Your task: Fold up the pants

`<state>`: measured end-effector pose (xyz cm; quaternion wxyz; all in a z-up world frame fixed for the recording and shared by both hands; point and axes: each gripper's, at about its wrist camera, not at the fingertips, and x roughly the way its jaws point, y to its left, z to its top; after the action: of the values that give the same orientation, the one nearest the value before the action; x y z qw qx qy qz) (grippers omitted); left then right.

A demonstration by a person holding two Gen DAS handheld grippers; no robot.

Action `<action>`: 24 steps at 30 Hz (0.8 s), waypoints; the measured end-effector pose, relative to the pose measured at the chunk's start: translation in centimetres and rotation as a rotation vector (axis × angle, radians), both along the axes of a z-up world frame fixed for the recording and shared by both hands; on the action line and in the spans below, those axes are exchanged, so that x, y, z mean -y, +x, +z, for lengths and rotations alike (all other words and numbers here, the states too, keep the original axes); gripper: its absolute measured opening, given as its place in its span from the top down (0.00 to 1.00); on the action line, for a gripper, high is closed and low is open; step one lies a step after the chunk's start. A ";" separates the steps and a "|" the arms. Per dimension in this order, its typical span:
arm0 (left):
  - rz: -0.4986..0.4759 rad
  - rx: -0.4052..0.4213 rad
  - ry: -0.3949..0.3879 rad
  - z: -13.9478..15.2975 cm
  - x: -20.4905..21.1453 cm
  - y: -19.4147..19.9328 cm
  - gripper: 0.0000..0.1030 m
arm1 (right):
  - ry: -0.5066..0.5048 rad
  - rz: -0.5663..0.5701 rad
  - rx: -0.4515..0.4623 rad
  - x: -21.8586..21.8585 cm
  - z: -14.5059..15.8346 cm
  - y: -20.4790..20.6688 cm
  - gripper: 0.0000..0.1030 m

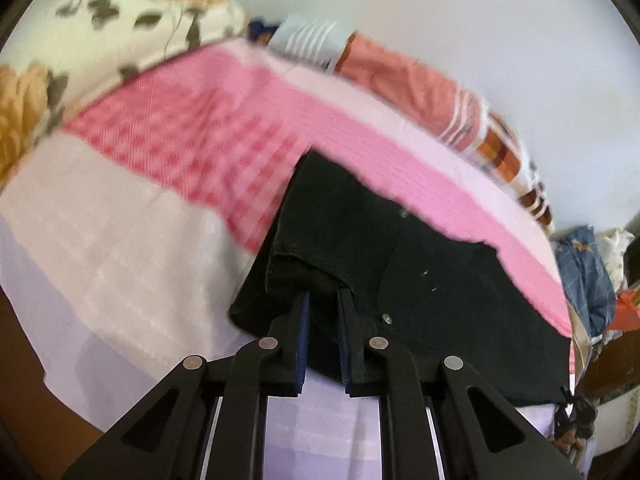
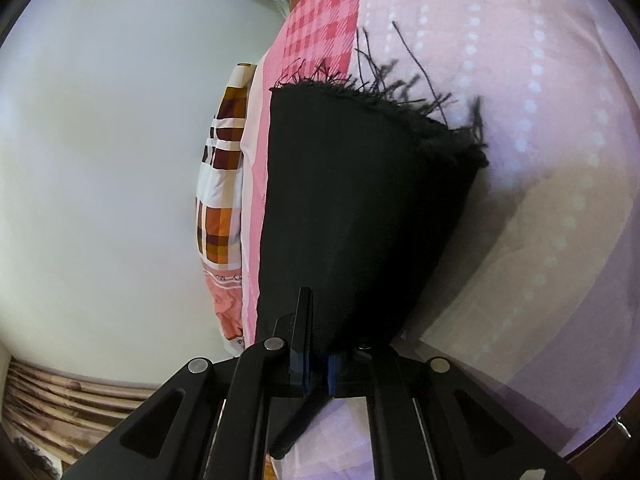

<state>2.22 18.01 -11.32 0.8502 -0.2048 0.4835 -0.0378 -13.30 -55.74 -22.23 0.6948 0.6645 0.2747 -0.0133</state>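
Black pants [image 1: 420, 280] lie on a pink checked bedsheet [image 1: 192, 148]. My left gripper [image 1: 324, 296] is shut on a bunched hem of the pants, lifting that fold above the sheet. In the right wrist view the pants [image 2: 352, 208] hang as a dark panel with a frayed hem [image 2: 400, 100] at the far end. My right gripper [image 2: 320, 320] is shut on the near edge of the pants; its right finger is hidden behind the cloth.
A floral pillow [image 1: 100, 28] lies at the far left. A folded orange and plaid blanket [image 1: 420, 80] runs along the wall side, also shown in the right wrist view [image 2: 224, 200]. A pile of clothes [image 1: 588, 276] sits at the right. Wooden floor [image 2: 60, 396] shows below.
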 end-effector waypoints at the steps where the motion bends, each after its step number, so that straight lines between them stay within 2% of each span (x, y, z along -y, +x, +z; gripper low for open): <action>1: 0.000 -0.022 -0.001 -0.6 -0.1 -0.2 0.87 | 0.004 -0.003 -0.001 0.0 0.0 0.0 0.97; 6: 0.006 -0.037 0.010 -1.4 -0.5 -1.3 0.87 | 0.007 -0.004 -0.002 0.0 -0.1 -0.1 0.97; 9: -0.004 -0.031 0.054 -1.4 0.2 -1.2 0.86 | 0.024 -0.013 -0.002 0.2 -0.2 -0.3 0.97; 11: -0.006 -0.025 0.069 -1.3 0.3 -1.4 0.86 | 0.015 -0.034 0.003 0.7 0.1 -0.7 0.93; 18: 0.014 -0.031 0.024 -1.5 0.1 -1.5 0.84 | 0.006 -0.060 0.022 2.0 0.2 -1.1 0.89; 21: 0.011 -0.033 0.029 -1.5 -0.1 -1.4 0.84 | -0.073 -0.073 -0.018 2.5 1.0 -1.3 0.95; 24: 0.011 -0.035 0.029 -1.6 -0.2 -1.3 0.83 | -0.162 -0.064 -0.034 2.6 2.8 -0.9 0.95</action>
<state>0.92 18.22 -12.91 0.8448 -0.1957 0.4976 -0.0224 -14.22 -58.32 -19.46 0.7407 0.6142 0.2632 -0.0690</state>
